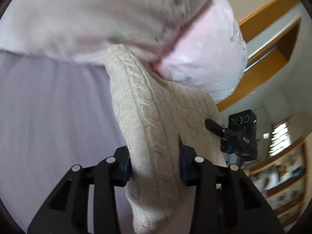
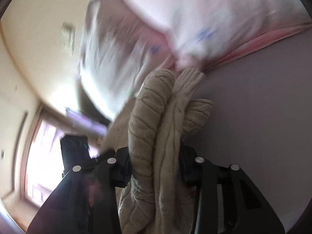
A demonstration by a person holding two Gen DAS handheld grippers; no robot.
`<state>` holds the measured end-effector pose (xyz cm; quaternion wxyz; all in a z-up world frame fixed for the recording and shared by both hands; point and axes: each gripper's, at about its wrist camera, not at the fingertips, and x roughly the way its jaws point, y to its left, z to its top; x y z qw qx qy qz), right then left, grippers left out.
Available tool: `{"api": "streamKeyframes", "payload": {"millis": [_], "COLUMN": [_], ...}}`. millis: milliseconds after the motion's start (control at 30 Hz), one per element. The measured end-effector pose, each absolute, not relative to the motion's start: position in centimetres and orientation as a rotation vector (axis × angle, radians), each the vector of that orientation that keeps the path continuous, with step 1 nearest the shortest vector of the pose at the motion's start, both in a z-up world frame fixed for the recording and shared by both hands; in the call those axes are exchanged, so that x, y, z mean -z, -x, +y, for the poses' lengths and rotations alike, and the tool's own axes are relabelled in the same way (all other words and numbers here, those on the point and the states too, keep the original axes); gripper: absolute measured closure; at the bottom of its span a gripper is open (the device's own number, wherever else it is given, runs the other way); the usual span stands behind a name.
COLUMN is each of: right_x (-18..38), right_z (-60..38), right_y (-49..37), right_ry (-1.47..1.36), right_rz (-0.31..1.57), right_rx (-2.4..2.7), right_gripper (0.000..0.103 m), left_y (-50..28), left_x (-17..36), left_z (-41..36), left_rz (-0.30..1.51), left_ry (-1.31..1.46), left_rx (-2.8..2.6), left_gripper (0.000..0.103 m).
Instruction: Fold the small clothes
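A cream cable-knit sweater is lifted off the lilac bed sheet. My left gripper is shut on one bunched edge of it. My right gripper is shut on another bunched part of the same sweater, with thick folds between the jaws. The right gripper also shows in the left wrist view, off to the right behind the knit. The left gripper shows blurred in the right wrist view. The far end of the sweater lies against a pink pillow.
A pink patterned pillow lies at the head of the bed, also in the right wrist view. A wooden headboard and shelf stand to the right. A bookshelf is at lower right. A bright window is at left.
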<state>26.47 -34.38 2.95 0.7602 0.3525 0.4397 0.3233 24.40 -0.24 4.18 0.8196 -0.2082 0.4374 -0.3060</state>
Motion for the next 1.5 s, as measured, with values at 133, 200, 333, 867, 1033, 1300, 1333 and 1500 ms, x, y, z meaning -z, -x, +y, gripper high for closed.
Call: {"api": "streamKeyframes", "payload": {"millis": [133, 200, 333, 867, 1033, 1300, 1333, 1500], "right_x": [-2.9, -4.2, -8.0, -4.1, -8.5, -4.7, -5.0, -8.6], "right_z": [-29.7, -31.4, -33.1, -29.7, -30.7, -25.0, -25.1, -27.7], "right_y": [-26.7, -26.2, -24.2, -25.3, -21.9, -18.2, -17.6, -13.3], "right_ry": [-0.484, -0.510, -0.545, -0.316, -0.379, -0.133, -0.138, -0.255], "right_rz": [1.062, 0.979, 0.775, 0.884, 0.749, 0.962, 0.926, 0.800], "right_rx": [-0.604, -0.535, -0.530, -0.262, -0.284, -0.391, -0.389, -0.343], "right_gripper": [0.045, 0.041, 0.041, 0.087, 0.061, 0.061, 0.061, 0.001], "left_y": [-22.9, -21.8, -18.8, -16.8, -15.5, -13.4, -13.1, -11.4], "left_x": [-3.7, -4.2, -6.7, -5.8, -6.6, -6.3, -6.1, -5.1], "left_z": [3.7, 4.7, 4.9, -0.7, 0.3, 0.6, 0.7, 0.8], "left_rz": [0.938, 0.880, 0.732, 0.739, 0.704, 0.733, 0.744, 0.789], "left_ry": [0.375, 0.375, 0.306, 0.159, 0.168, 0.152, 0.149, 0.088], "left_rx": [0.500, 0.466, 0.464, 0.586, 0.594, 0.554, 0.539, 0.397], "left_gripper": [0.057, 0.055, 0.043, 0.038, 0.034, 0.017, 0.015, 0.002]}}
